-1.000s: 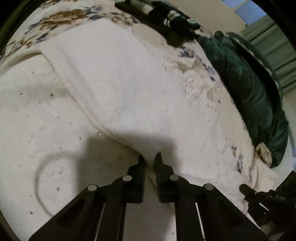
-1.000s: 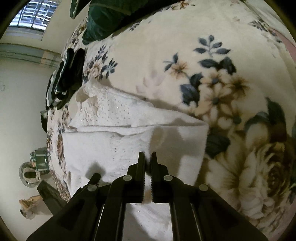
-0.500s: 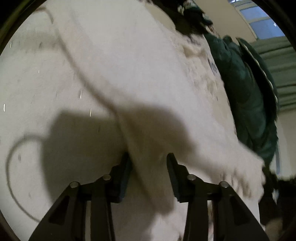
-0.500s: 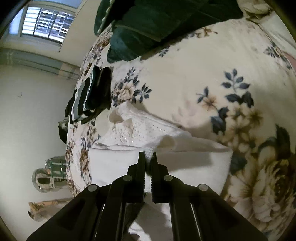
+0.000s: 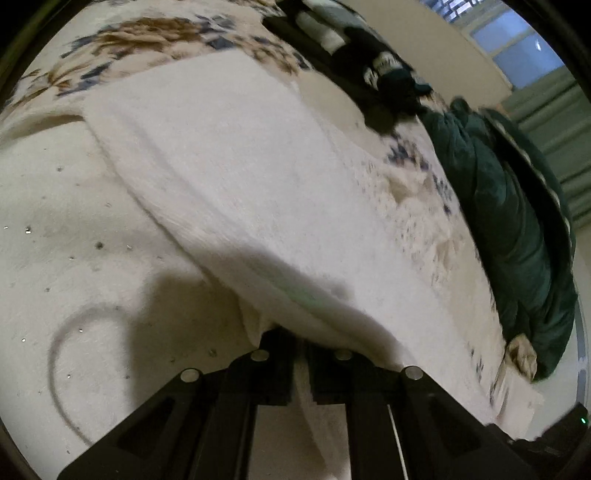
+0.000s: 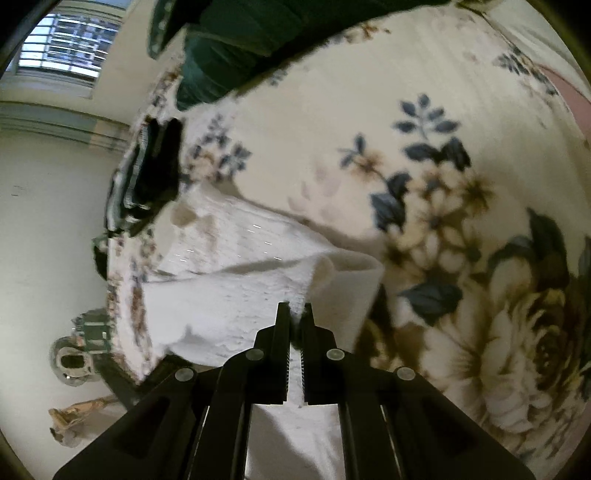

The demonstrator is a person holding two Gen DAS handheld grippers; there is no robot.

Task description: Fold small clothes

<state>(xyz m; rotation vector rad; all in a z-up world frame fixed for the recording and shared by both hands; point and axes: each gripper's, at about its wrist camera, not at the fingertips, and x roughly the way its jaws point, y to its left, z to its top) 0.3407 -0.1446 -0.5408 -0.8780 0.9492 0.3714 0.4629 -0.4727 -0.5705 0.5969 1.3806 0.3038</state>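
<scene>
A small white knit garment with tiny sequins lies on the floral bedspread. My left gripper is shut on its near edge, with a folded flap of it draped over the fingertips. In the right wrist view the same white garment lies partly folded, its lacy end farther away. My right gripper is shut on the garment's near edge and holds it slightly raised off the floral bedspread.
A stack of dark folded clothes lies beyond the garment, also in the right wrist view. A dark green quilt lies along the bed's far side. A window and wall are behind. Objects stand on the floor past the bed's edge.
The left gripper opened half a second ago, close to the cloth, and is now shut on the edge again, farther back. The right gripper stayed shut on the garment and shifted slightly.
</scene>
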